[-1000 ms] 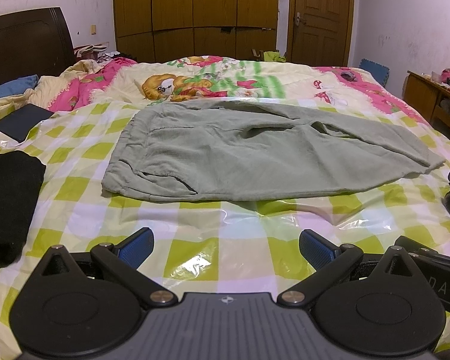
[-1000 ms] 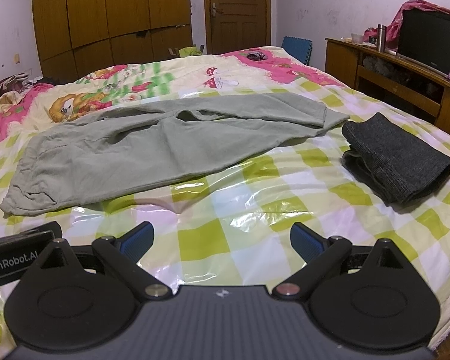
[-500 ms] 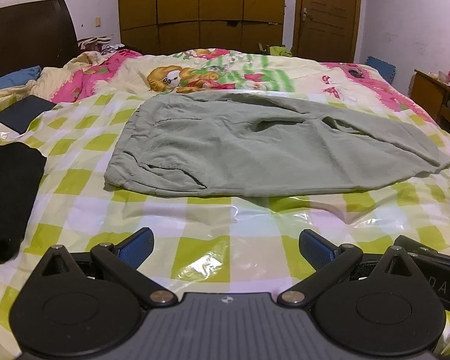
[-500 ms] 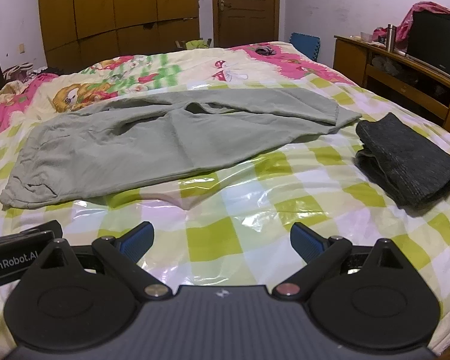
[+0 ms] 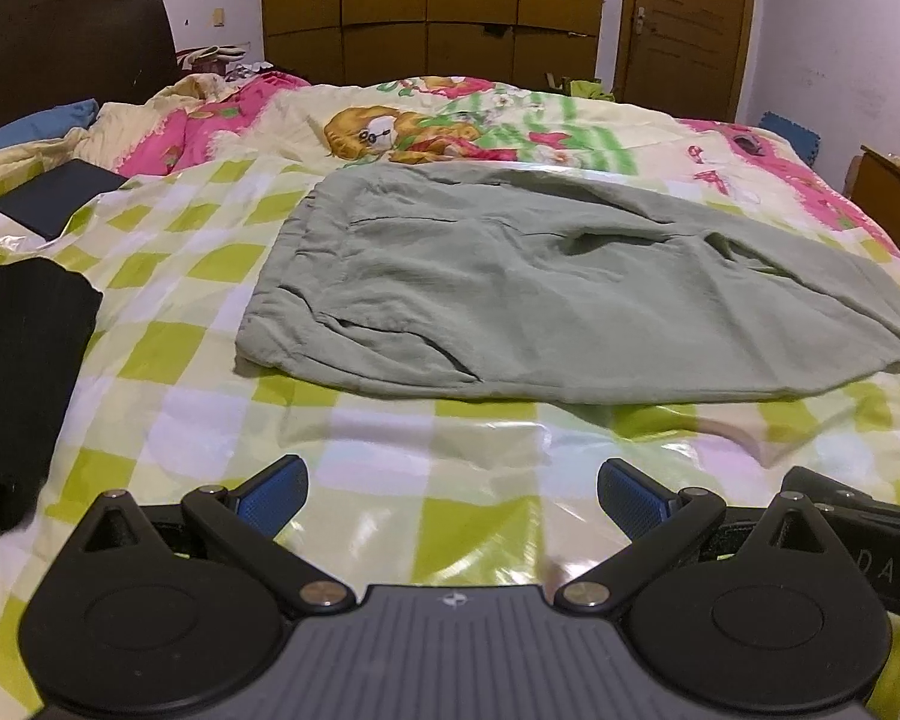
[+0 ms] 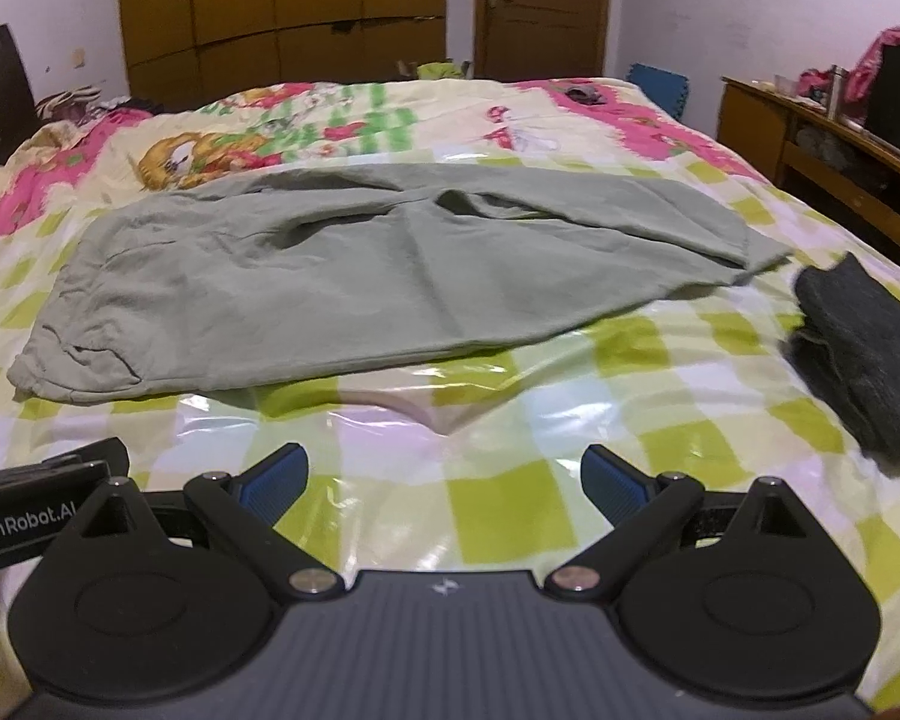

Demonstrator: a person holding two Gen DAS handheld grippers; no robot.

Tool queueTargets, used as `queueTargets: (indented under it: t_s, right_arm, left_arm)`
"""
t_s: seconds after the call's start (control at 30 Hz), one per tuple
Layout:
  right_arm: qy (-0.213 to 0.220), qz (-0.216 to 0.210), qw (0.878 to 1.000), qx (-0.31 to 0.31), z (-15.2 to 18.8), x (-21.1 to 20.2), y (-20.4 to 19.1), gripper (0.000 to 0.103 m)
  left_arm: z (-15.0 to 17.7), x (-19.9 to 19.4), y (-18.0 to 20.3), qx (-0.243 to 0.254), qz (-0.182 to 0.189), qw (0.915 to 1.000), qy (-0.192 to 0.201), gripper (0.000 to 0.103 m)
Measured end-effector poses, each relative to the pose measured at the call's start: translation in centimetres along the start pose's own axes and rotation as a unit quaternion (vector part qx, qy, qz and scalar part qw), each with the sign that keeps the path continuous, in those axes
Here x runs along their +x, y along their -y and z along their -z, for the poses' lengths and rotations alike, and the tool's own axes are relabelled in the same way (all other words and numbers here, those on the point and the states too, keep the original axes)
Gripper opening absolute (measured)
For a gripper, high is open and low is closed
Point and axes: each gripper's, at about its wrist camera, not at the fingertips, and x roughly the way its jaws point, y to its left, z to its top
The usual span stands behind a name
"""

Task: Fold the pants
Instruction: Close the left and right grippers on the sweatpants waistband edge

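Item: sage-green pants (image 5: 558, 294), one pair, lying flat on the glossy green-and-white checked sheet (image 5: 426, 468) that covers the near half of the bed, just short of the cartoon-print quilt (image 5: 450, 132) on the far side.

Orientation: the long axis runs left to right across the bed. The gathered waistband (image 5: 282, 294) is at the left end and the leg hems (image 6: 756, 252) at the right. One leg appears laid over the other, with a loose ridge of slack near the crotch (image 6: 450, 204).

Handling: you should expect a light, thin, limp cloth that drapes and wrinkles freely and holds no shape when lifted. The sheet under it looks slick, so the pants may slide instead of peeling up, and the plastic could come up with a careless pinch.

Where to hold: take the edge, not the middle. The near waistband corner (image 5: 252, 354) suits your left gripper (image 5: 450, 492), and the hem end suits your right gripper (image 6: 444, 483). Pinch both layers together.

Grippers: both hover over the near sheet, well short of the pants, with fingers spread wide and nothing between them.

Also present: a black folded garment (image 5: 18, 384) at far left and a dark grey folded garment (image 6: 864, 348) at right, both apart from the pants.
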Motion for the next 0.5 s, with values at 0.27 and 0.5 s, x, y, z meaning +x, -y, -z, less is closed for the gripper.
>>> queueTargets:
  t_s: [0.27,0.5]
  right_arm:
    - [0.014,-0.058,0.996,-0.068,-2.4,3.6,-3.2,0.097]
    - [0.020,-0.117,0.979,-0.165,-3.7,7.5,-7.4,0.096]
  left_arm:
    - [-1.5,3.0,-4.7,0.014,-0.006,0.9998,0.012,0.103]
    - [-3.3,6.3,-8.2,0.021,-0.009,0.9996,0.015,0.103]
